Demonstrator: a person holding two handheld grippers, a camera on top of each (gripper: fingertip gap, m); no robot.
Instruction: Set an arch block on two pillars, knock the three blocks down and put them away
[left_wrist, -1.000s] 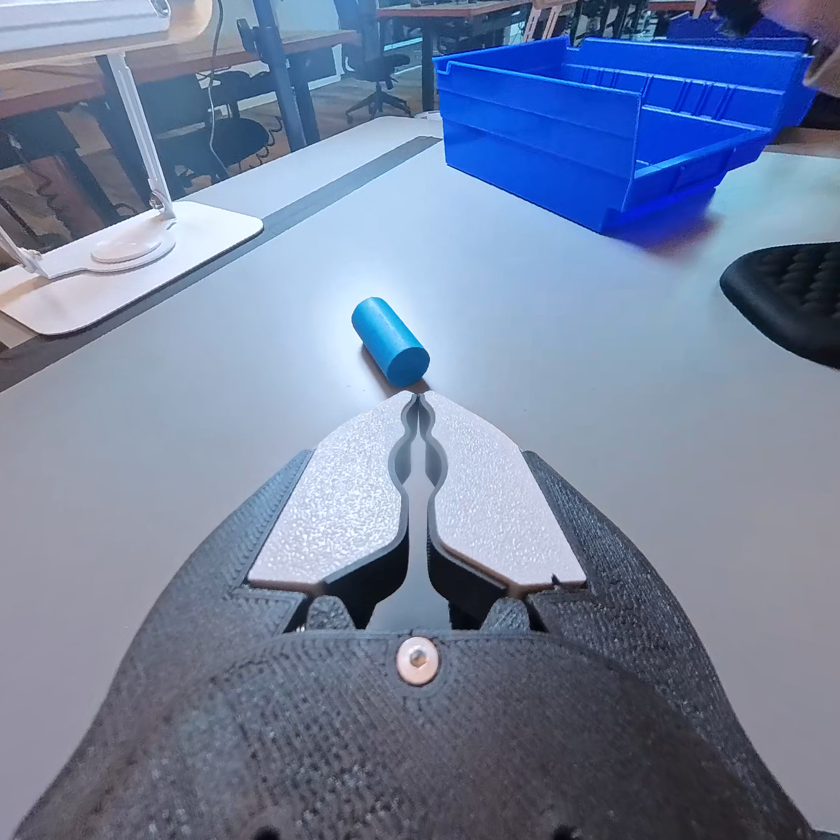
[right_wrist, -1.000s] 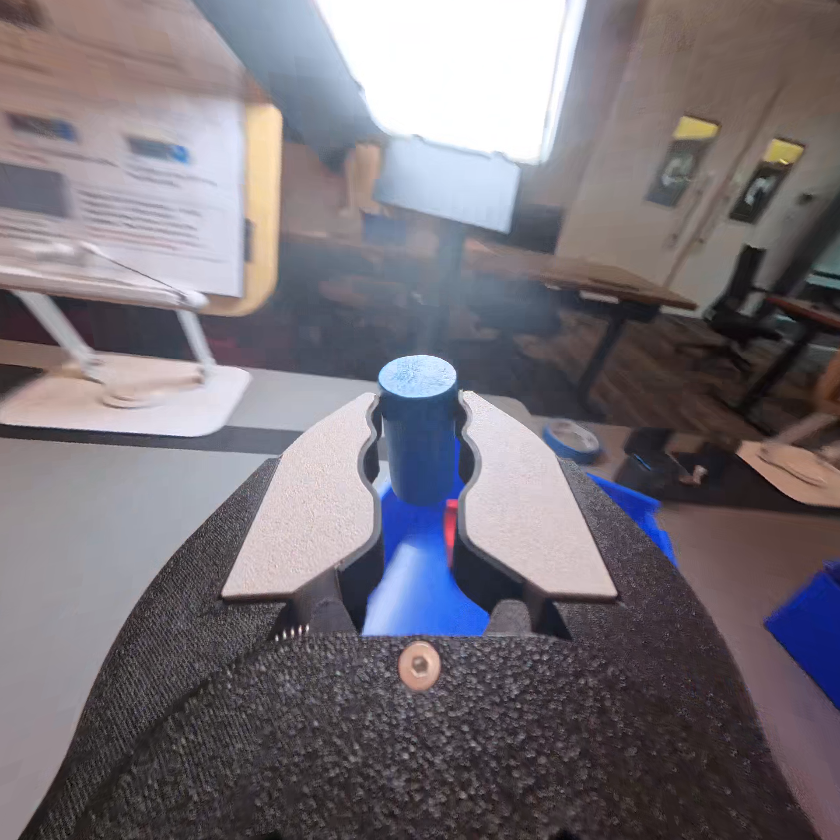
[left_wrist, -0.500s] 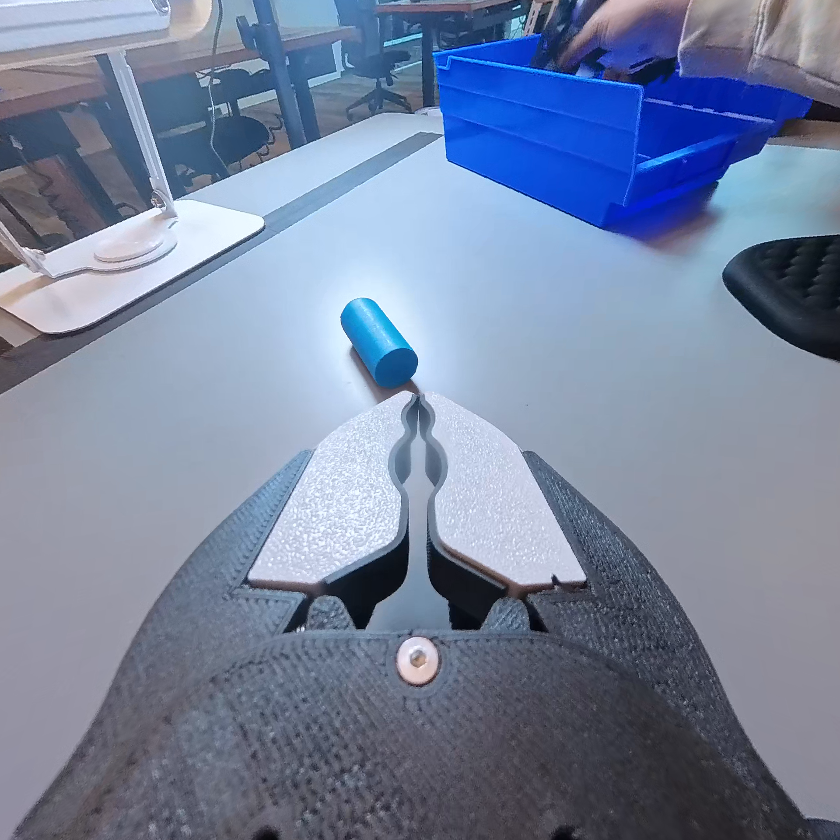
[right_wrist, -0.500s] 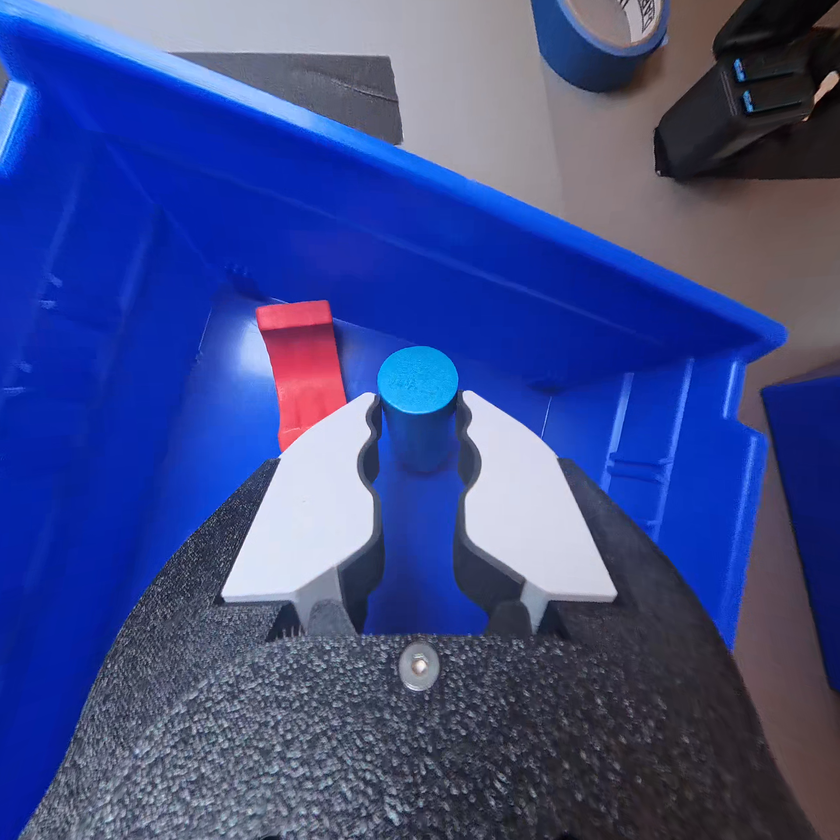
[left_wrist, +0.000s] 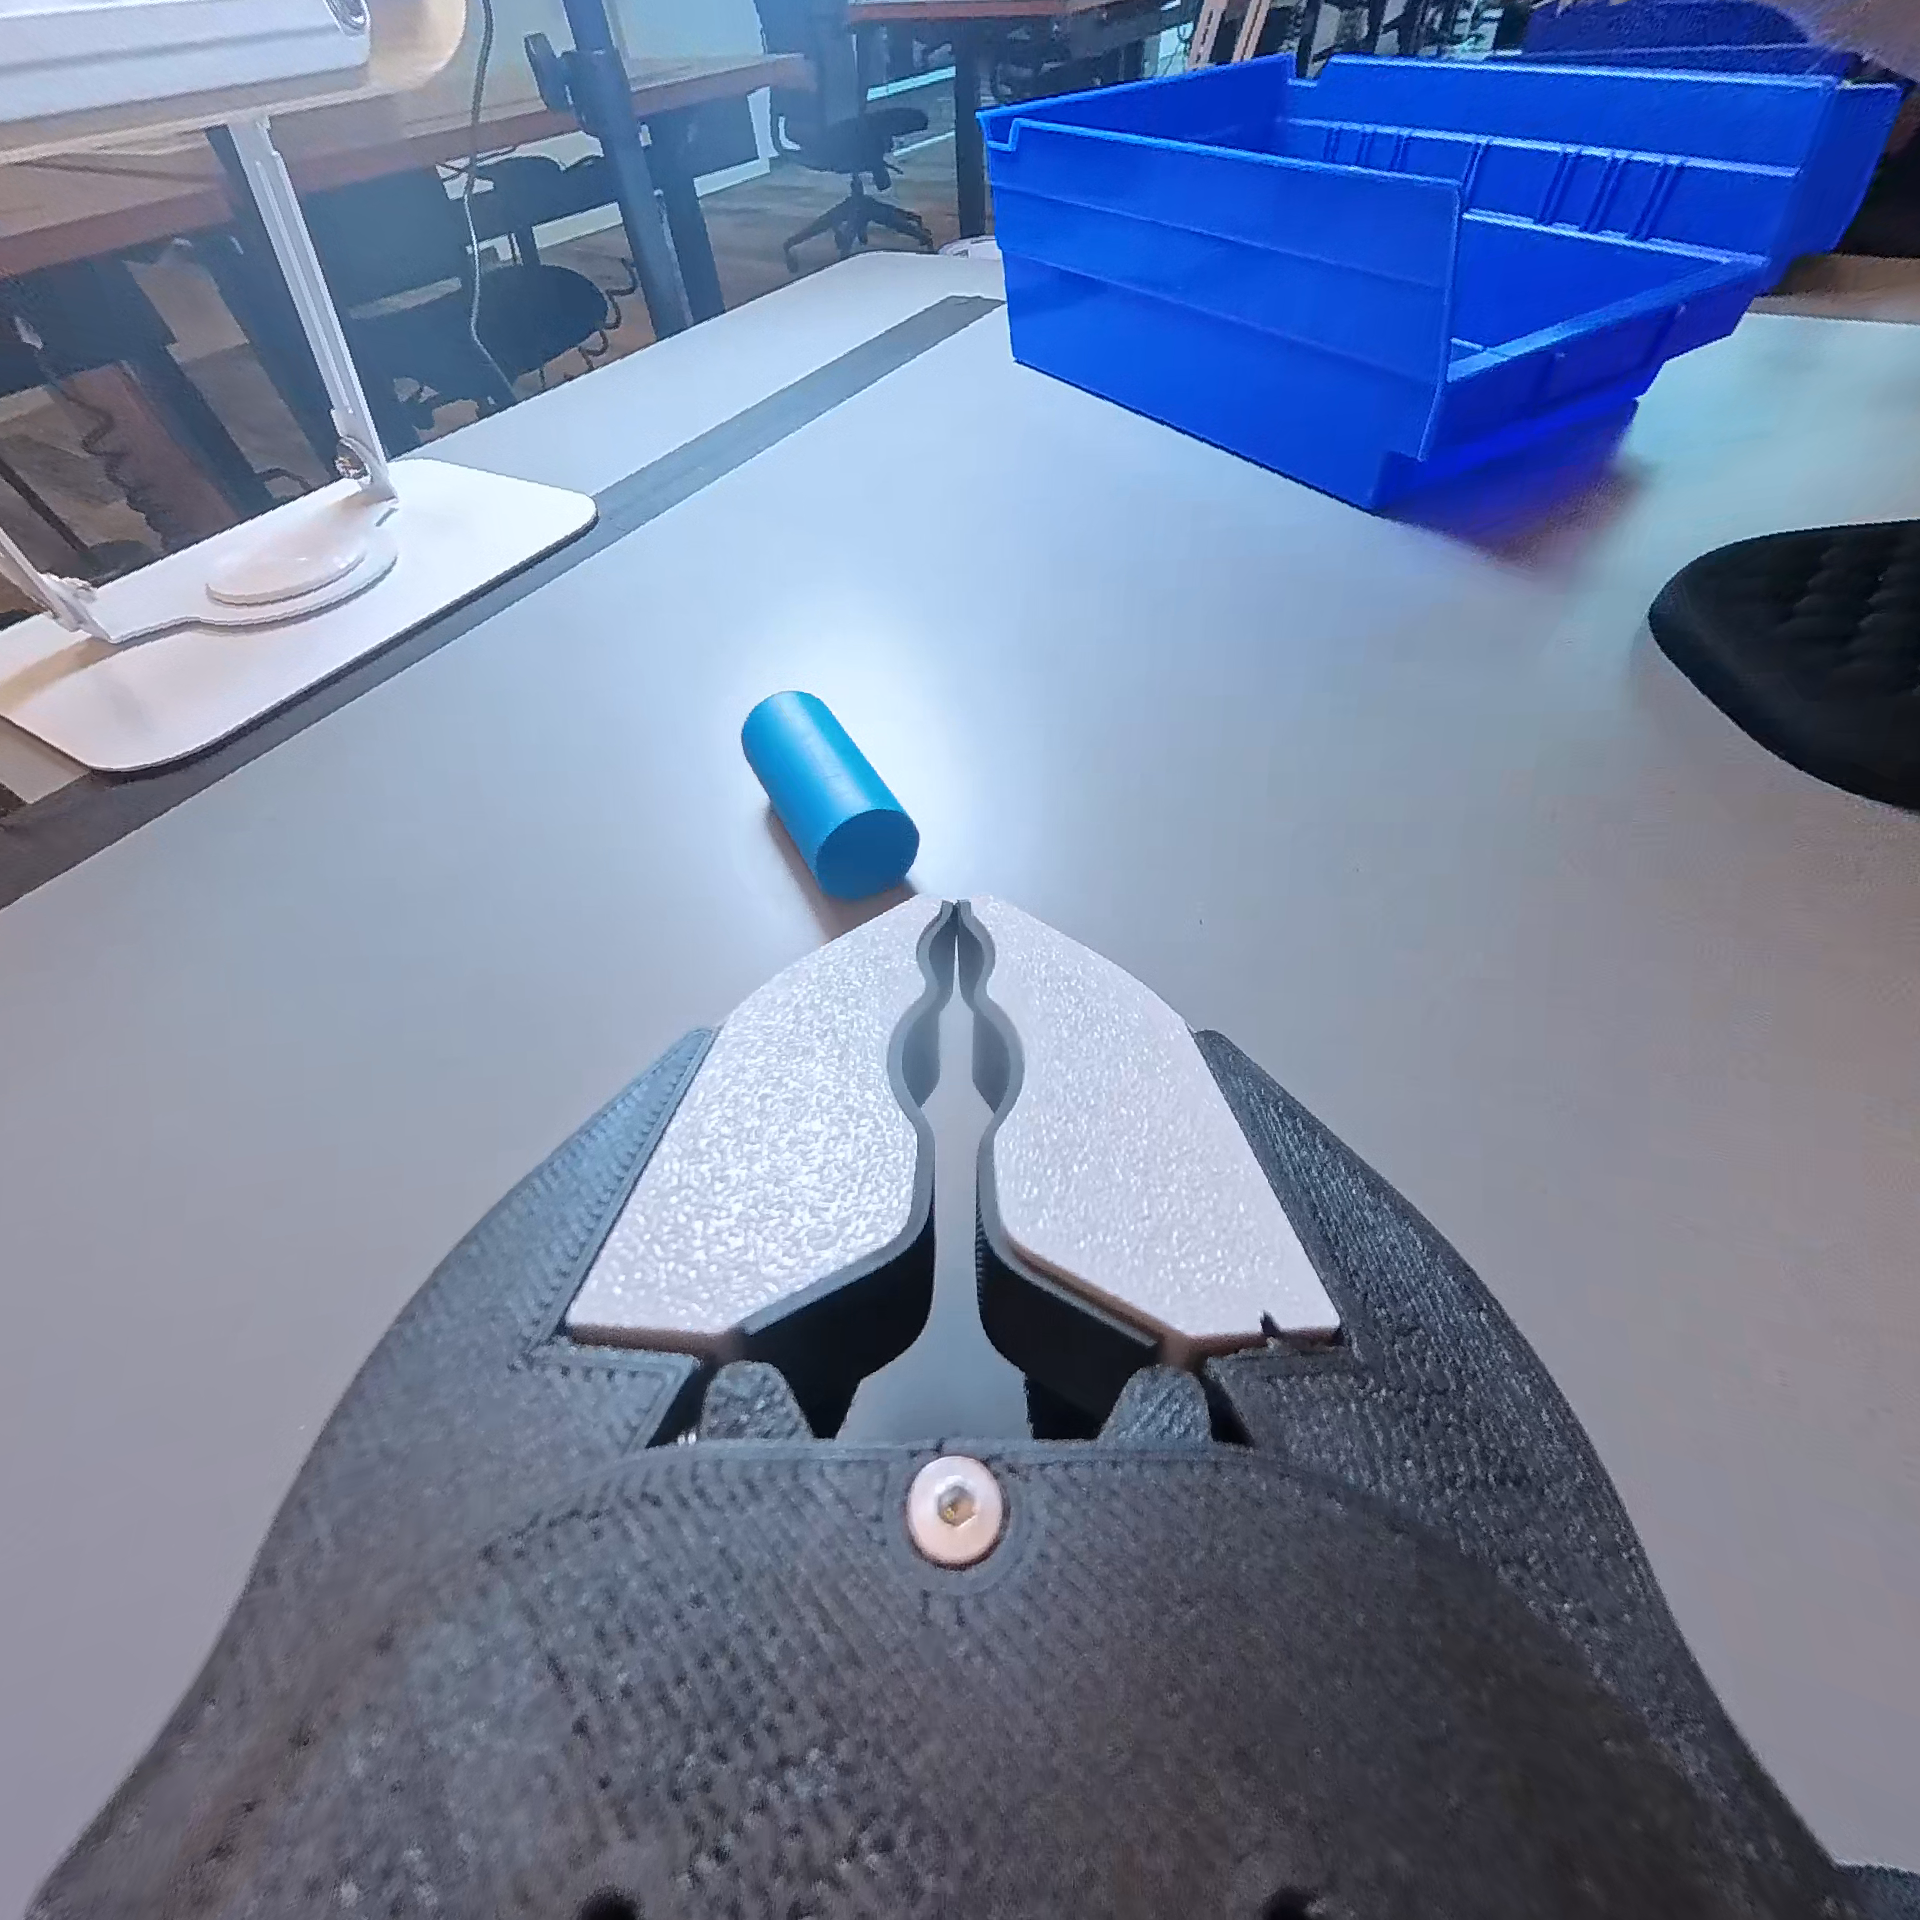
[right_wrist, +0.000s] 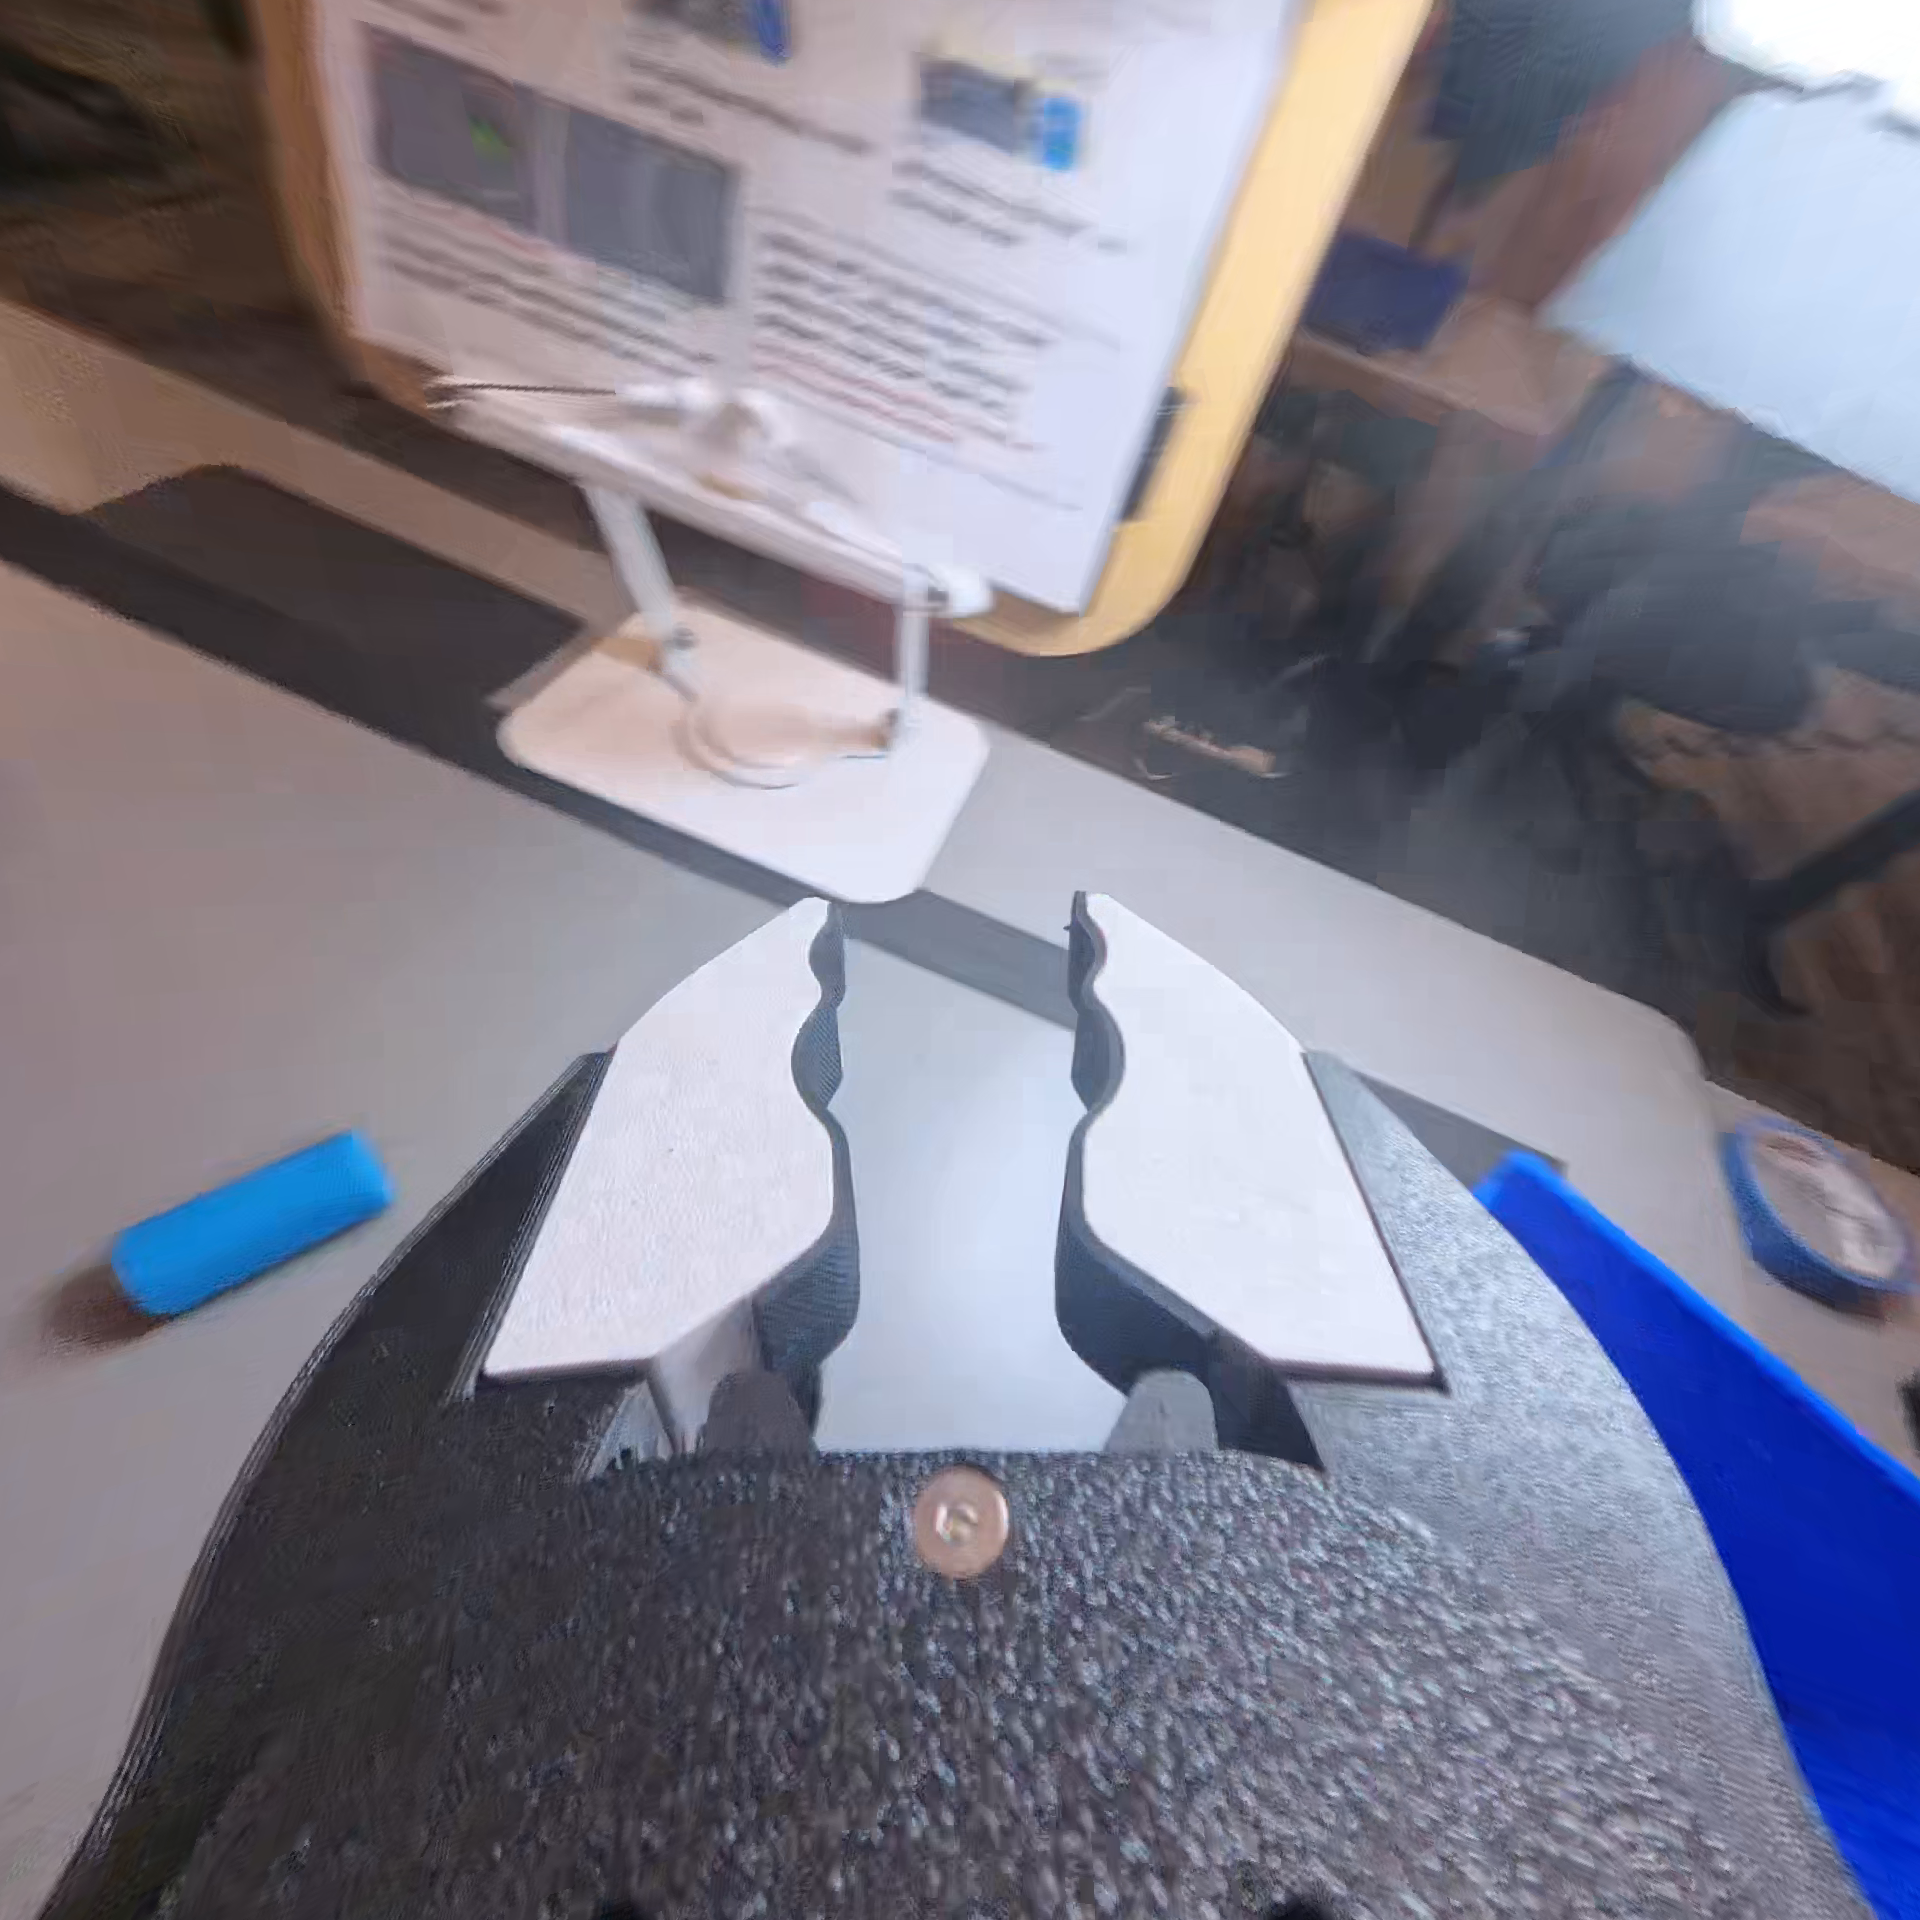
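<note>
A blue cylinder pillar (left_wrist: 828, 805) lies on its side on the grey table, just ahead of my left gripper (left_wrist: 956, 909), which is shut with nothing between its pads. The same pillar shows at the left of the right wrist view (right_wrist: 252, 1221). My right gripper (right_wrist: 951, 914) is open and empty above the table, with the blue bin's edge (right_wrist: 1704, 1392) at its right. The blue bin (left_wrist: 1403, 239) stands at the far right in the left wrist view. The arch block is not in view.
A white stand base (left_wrist: 281, 582) with a tilted board (right_wrist: 790, 239) stands at the table's far left edge. A roll of blue tape (right_wrist: 1808, 1216) lies beyond the bin. A black padded object (left_wrist: 1808, 644) sits at the right edge. Across from one pair of fingers to the other is roughly 30 cm.
My right gripper held a blue pillar over the bin beside a red block, then opened, left the pillar behind and swung out over the table. The left gripper barely moved.
</note>
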